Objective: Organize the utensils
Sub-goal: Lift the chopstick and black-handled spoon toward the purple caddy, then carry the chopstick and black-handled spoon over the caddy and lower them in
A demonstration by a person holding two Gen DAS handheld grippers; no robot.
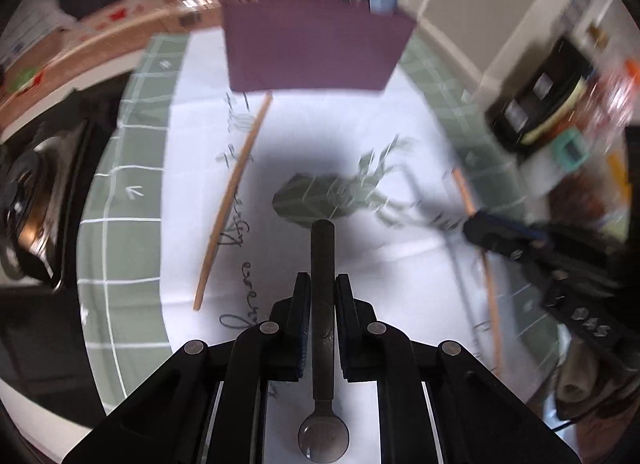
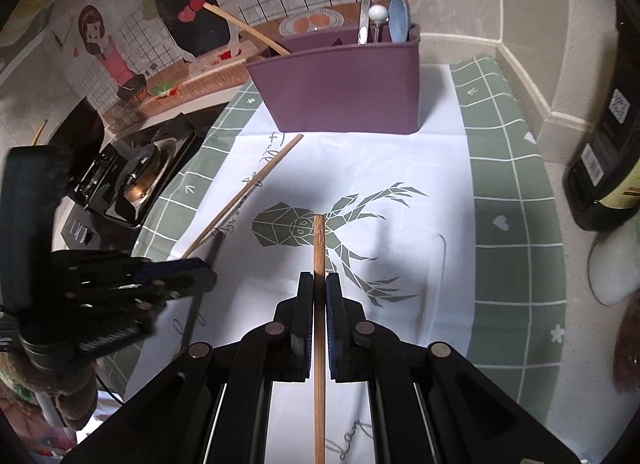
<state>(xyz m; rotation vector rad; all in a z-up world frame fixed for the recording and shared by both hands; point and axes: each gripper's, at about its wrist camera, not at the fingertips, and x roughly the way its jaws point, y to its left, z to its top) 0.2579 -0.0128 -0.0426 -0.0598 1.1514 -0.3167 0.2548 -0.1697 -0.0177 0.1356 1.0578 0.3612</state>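
Observation:
My left gripper [image 1: 323,284] is shut on a dark metal spoon [image 1: 323,344], handle pointing forward, bowl toward the camera, held above the white cloth. My right gripper [image 2: 319,284] is shut on a wooden chopstick [image 2: 319,324] that points forward. A purple utensil caddy [image 2: 340,84] stands at the far end of the cloth; it also shows in the left wrist view [image 1: 316,40]. It holds chopsticks [image 2: 244,26] on its left and spoons [image 2: 384,22] on its right. Another chopstick [image 2: 244,194] lies on the cloth left of centre. The right gripper [image 1: 516,240] appears in the left view, the left gripper [image 2: 188,268] in the right view.
The white cloth with a green deer print [image 2: 320,232] lies on a green checked mat [image 2: 516,224]. A gas stove [image 2: 132,180] sits to the left. A dark bottle [image 2: 608,152] stands at the right by the wall corner.

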